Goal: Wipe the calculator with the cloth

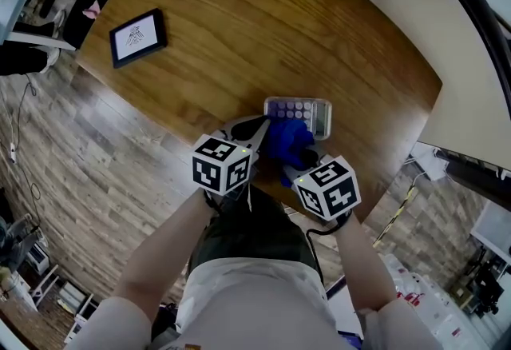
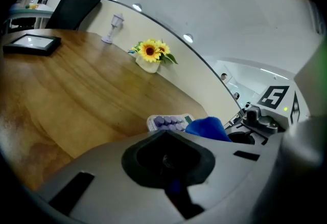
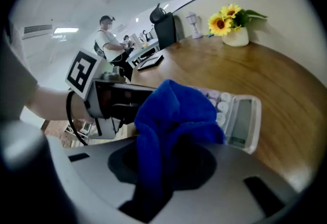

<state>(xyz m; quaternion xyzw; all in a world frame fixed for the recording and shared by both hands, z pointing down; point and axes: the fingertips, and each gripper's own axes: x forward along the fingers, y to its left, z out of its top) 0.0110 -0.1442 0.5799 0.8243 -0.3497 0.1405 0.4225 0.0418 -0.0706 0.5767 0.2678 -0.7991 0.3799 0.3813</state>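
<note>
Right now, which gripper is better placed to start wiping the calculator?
Right. The right gripper grips the blue cloth, which lies bunched over the calculator. The left gripper only sits beside the cloth.

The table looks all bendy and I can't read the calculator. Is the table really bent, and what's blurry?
Head view: the wide lens bows the floor planks and the edge of the table; the middle is sharp. Left gripper view: the calculator is small and soft, corners dark. Right gripper view: the blue cloth is clear, the calculator screen unreadable.
</note>
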